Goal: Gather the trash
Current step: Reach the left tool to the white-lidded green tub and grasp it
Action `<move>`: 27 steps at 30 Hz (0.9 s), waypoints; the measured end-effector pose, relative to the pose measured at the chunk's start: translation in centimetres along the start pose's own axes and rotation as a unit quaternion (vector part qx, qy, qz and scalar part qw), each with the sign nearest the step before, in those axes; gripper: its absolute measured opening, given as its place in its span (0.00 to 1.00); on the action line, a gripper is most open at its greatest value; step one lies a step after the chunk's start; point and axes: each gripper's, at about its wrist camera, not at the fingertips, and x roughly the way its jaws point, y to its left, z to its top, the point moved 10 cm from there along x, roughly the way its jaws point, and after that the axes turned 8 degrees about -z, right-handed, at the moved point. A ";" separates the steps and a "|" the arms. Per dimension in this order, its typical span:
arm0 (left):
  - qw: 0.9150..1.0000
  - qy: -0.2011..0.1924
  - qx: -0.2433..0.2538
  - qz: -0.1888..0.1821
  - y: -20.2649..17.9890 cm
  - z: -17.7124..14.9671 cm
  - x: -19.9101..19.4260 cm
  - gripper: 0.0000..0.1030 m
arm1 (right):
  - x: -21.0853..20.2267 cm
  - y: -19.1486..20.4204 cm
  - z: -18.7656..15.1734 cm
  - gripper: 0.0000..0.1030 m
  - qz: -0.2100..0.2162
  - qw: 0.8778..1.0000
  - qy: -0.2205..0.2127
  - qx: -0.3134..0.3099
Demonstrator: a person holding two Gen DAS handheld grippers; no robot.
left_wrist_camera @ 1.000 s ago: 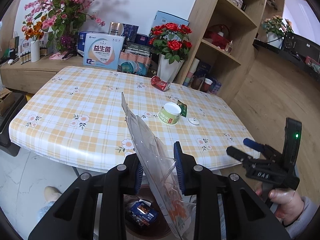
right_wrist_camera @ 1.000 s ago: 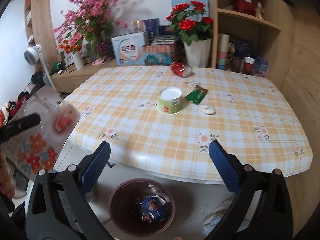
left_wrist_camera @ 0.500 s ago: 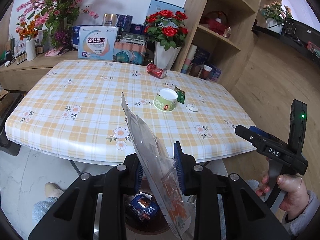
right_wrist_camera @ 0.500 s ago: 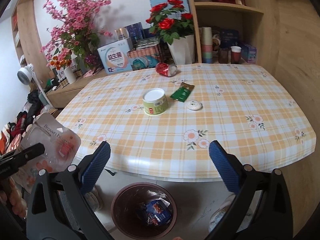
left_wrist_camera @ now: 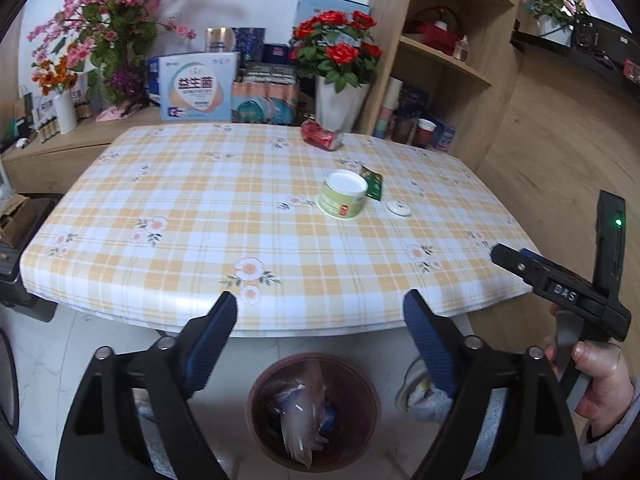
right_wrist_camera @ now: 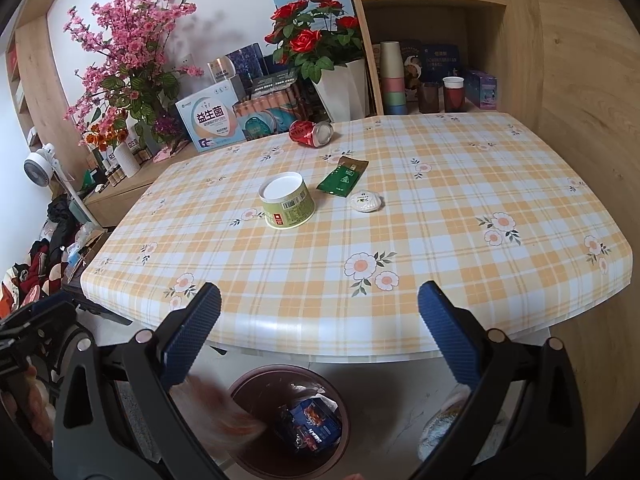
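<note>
Released from the left gripper (left_wrist_camera: 320,312), whose jaws have swung wide since a second ago, a clear plastic package (left_wrist_camera: 298,412) drops blurred into the brown waste bin (left_wrist_camera: 256,400) on the floor beneath the table (left_wrist_camera: 200,208).

Both tools now stand wide open and hold nothing, the right gripper (right_wrist_camera: 318,308) hovering at the near table edge above the same bin. Four pieces of rubbish remain on the checked cloth: a green paper tub (right_wrist_camera: 287,200) near the middle, a green sachet (right_wrist_camera: 342,176) just beside it, a small white round lid (right_wrist_camera: 365,202) close by, and a crushed red can (right_wrist_camera: 311,133) lying at the far edge by the vase. With this drop apparently finished, the next move likely calls for reaching forward over the table and closing on the tub, the nearest item.
</note>
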 end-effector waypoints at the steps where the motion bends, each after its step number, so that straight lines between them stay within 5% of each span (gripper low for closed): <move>1: 1.000 -0.005 -0.004 0.005 0.5 0.2 -0.2 0.88 | 0.0 0.0 0.0 0.94 -0.001 1.000 0.000 0.000; 12: 0.997 -0.015 -0.041 0.069 5.2 0.3 -1.0 0.94 | 0.5 -0.2 -0.4 0.94 -0.010 1.000 0.007 -0.006; 27: 0.996 -0.002 -0.053 0.066 5.8 -0.4 0.5 0.94 | 2.3 -1.5 -2.0 0.94 -0.025 0.999 0.022 0.002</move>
